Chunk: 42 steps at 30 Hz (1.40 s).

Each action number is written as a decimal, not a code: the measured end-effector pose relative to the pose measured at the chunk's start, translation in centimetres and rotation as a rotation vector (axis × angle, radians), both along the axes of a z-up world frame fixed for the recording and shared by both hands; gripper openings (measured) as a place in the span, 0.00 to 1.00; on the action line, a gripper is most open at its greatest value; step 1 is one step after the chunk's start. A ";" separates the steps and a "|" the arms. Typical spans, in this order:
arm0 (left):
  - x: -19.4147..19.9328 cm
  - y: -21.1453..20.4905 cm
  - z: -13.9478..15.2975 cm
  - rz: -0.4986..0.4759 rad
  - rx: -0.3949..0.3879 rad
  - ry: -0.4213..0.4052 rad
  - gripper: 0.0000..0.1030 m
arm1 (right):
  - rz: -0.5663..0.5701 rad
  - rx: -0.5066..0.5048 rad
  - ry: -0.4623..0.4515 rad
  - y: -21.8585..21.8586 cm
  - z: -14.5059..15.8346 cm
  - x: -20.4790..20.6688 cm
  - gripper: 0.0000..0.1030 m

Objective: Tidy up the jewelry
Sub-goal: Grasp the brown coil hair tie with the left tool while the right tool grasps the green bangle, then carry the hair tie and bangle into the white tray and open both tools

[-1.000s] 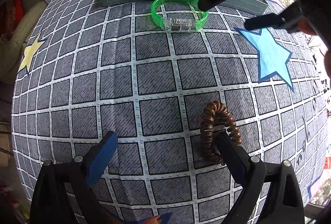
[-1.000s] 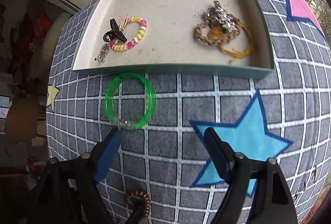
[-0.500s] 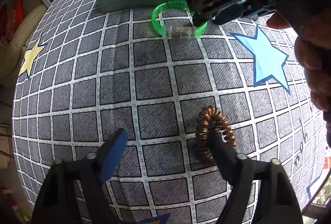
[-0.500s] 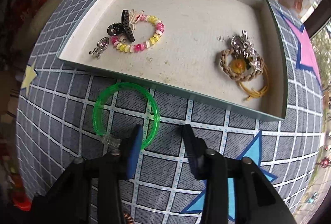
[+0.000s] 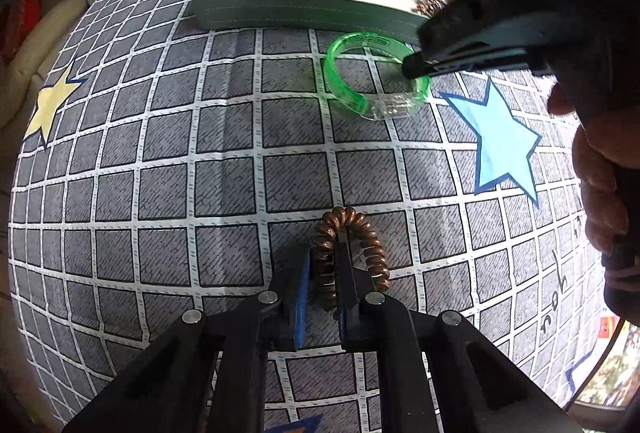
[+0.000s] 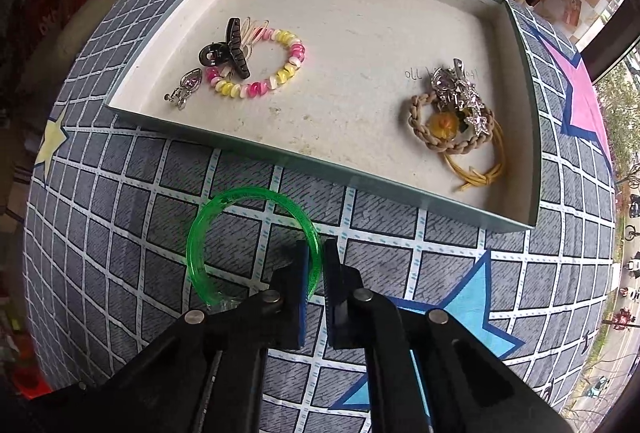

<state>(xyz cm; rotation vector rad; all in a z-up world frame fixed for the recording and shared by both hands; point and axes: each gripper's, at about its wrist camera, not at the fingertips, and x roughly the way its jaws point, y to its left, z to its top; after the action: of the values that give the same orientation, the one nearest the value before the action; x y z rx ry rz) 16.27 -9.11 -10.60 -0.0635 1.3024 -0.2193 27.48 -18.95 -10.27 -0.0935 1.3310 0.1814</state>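
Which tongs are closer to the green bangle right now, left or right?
Right. The right tongs are shut on the green bangle, pinching its rim just in front of the tray. The left tongs are farther back on the cloth, shut on the brown coil hair tie.

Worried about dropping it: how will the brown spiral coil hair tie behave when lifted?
The brown spiral coil hair tie already looks squeezed narrow by the left gripper, so probably springy and light. Its free loop may sag or bounce.
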 end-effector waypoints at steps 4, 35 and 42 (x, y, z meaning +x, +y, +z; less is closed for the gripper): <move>0.4 1.0 0.8 0.010 -0.021 -0.015 0.23 | -0.002 0.031 -0.007 -0.9 0.9 -0.4 0.07; 6.1 2.4 7.4 -0.030 -0.022 -0.178 0.23 | -0.132 0.197 -0.035 -8.4 6.6 -2.6 0.07; 9.3 2.5 8.9 -0.014 -0.050 -0.217 0.23 | -0.152 0.213 -0.061 -9.5 8.1 -0.8 0.07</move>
<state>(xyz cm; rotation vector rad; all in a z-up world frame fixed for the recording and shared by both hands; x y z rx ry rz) 25.62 -6.61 -1.69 -0.0716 1.0813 -0.2636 26.69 -28.46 -2.15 0.1805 1.2451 0.1890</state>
